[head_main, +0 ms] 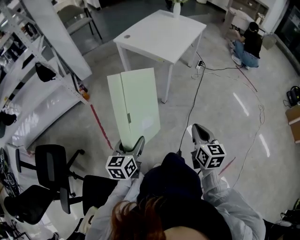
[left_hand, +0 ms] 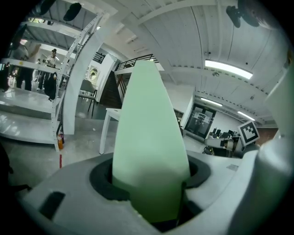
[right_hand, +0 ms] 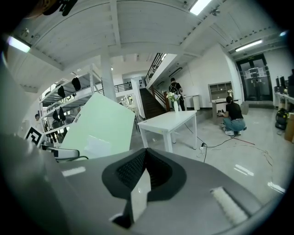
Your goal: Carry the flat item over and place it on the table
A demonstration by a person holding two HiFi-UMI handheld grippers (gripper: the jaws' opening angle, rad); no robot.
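Grey sleeves point(head_main: 225, 197) of the person fill the bottom of the head view, each arm ending in a marker-cube gripper. Left gripper point(head_main: 131, 143): fingers point(head_main: 139, 142) clenched on the lower edge of the pale green flat rectangular panel point(head_main: 133, 101). The left gripper view shows the panel point(left_hand: 149, 151) wedged between the dark pads and rising straight out of them. The panel is up in the air over the grey concrete floor point(head_main: 220, 108), standing on edge and leaning a bit, with its far edge pointing toward the white rectangular table point(head_main: 161, 33). It is well short of that surface and not touching it. Right gripper point(head_main: 198, 133): just beside the left one, fingers point(right_hand: 131, 170) closed together with nothing between them, only floor visible past the pads. From the right gripper view the panel point(right_hand: 98, 126) sits off to the left, tilted.

Black office chairs point(head_main: 49, 164) are at lower left. A red tape line point(head_main: 101, 125) runs on the floor near the panel's bottom edge. A black cable point(head_main: 194, 101) trails from near the grippers toward the table leg. White metal shelving rack point(head_main: 42, 89) is along the left side. On the table's far end stands a white vase point(head_main: 176, 8). Farthest back right, a person in a dark top point(head_main: 251, 44) crouches on the floor. Brown cardboard box point(head_main: 294, 119) is at the right edge.
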